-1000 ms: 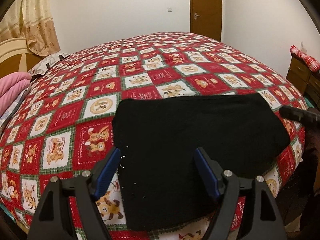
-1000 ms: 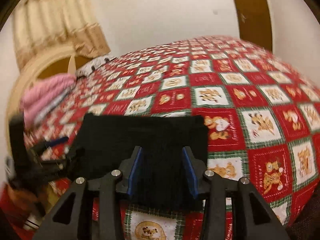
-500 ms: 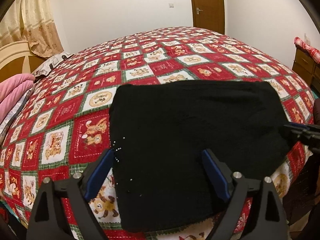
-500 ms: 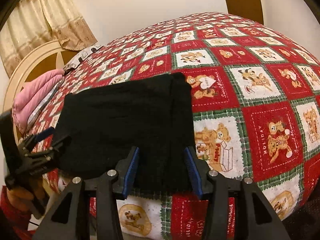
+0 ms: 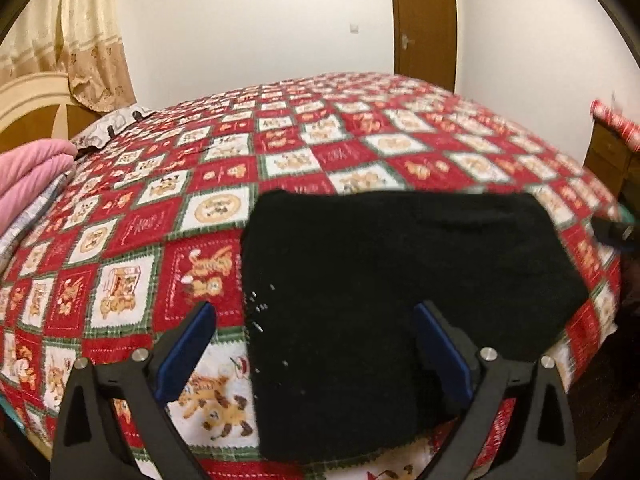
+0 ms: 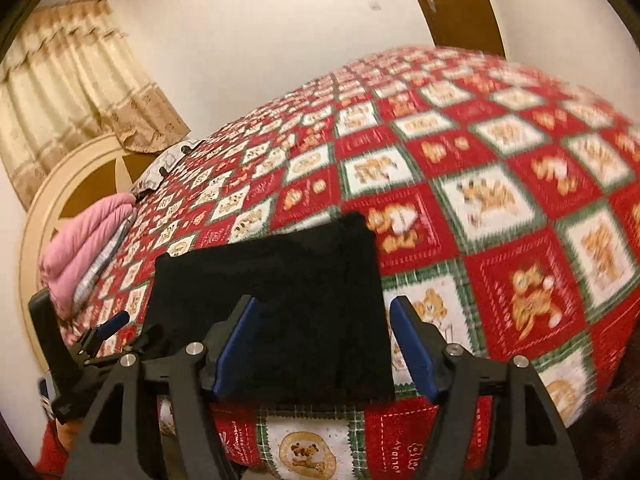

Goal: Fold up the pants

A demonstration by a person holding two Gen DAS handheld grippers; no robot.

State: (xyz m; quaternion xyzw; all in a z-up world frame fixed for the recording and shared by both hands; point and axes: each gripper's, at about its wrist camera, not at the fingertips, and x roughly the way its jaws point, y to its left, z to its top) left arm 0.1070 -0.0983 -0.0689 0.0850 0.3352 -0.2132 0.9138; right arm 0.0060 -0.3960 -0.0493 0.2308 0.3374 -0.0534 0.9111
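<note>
The left gripper (image 5: 314,344) and right gripper (image 6: 322,344) are both opening, pads clear of the folded black pants (image 5: 400,280) lying ahead of them. Blur smears the bed (image 6: 520,184) beyond; the pants' near edge hides behind the fingers (image 6: 234,340).

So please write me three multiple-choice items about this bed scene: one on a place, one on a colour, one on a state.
1. Where do the folded pants lie?
A. on the quilt at the bed's near edge
B. on the pink bedding
C. on the floor

2. What colour are the pants?
A. pink
B. black
C. white

3. How does the left gripper stand?
A. shut on the pants
B. shut on the quilt
C. open, pressing on nothing

Answers: 1 A, the pants rest on the red patchwork quilt near its front edge; 2 B, the cloth is plain black in both wrist views; 3 C, its blue fingers stand wide apart and are opening, over the pants without gripping them.
</note>
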